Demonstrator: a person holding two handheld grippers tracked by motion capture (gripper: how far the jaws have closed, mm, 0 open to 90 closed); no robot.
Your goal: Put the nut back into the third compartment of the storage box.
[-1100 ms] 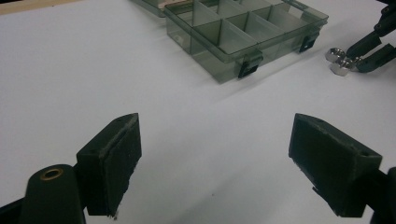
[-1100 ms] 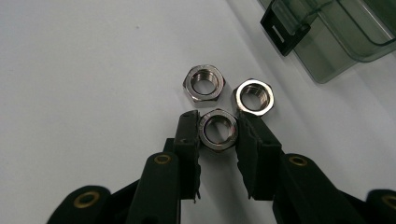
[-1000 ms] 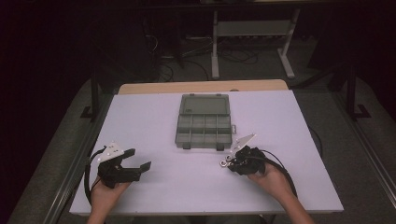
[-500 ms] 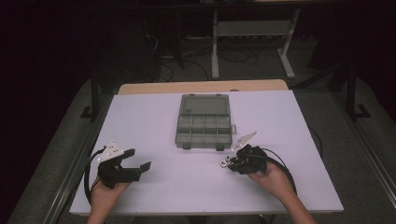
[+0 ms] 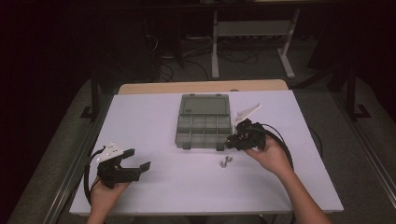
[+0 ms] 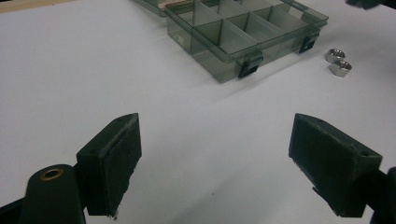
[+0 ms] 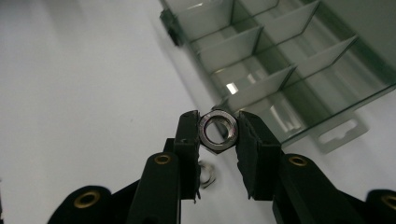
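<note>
Lifted since a second ago, right gripper (image 7: 218, 133) now clamping one nut (image 7: 218, 131) by the box's (image 5: 204, 122) near right corner, none binned yet, two nuts (image 5: 225, 161) left on table, left gripper (image 5: 140, 164) idle, open.

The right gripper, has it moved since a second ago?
Yes. In the high view the right gripper, shut on a nut, has gone from the table beside two loose nuts up to the near right corner of the organizer box.
</note>
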